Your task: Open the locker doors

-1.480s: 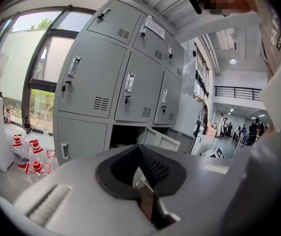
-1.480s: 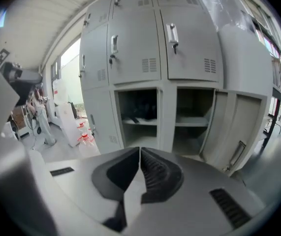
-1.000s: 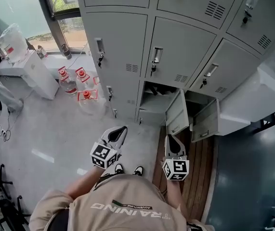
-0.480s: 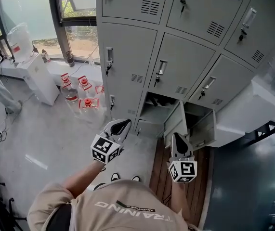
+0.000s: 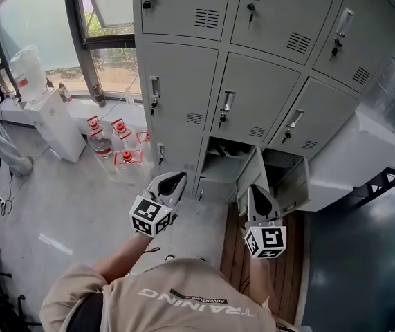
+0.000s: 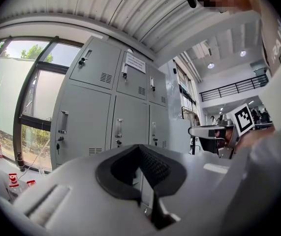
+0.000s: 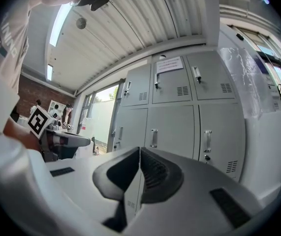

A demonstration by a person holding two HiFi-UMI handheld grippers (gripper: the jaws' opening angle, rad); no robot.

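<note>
The locker bank [image 5: 273, 61] stands straight ahead of me, against the wall beside the window. Its middle bottom door [image 5: 251, 173] and right bottom door [image 5: 294, 185] hang swung out over the wooden floor strip [image 5: 230, 244]. That tells me the lowest row is mostly dealt with. The bottom-left door [image 5: 178, 151] is flush shut, and so are the three middle-row doors above it, each with its upright handle; the centre one's handle [image 5: 227, 102] faces me most squarely. I hold my left tongs [image 5: 171, 181] in front of the left column and my right tongs [image 5: 256, 196] just before the open middle door. Both point level at the locker fronts, well short of any handle. In each, the pads are pressed together with nothing between them, so neither holds anything. I judge this a carrying pose between doors, and I would need to part one pair before taking a handle. Off to the left, red-capped water bottles [image 5: 117, 147] crowd the floor near the bottom-left door, which leaves less room there.
</note>
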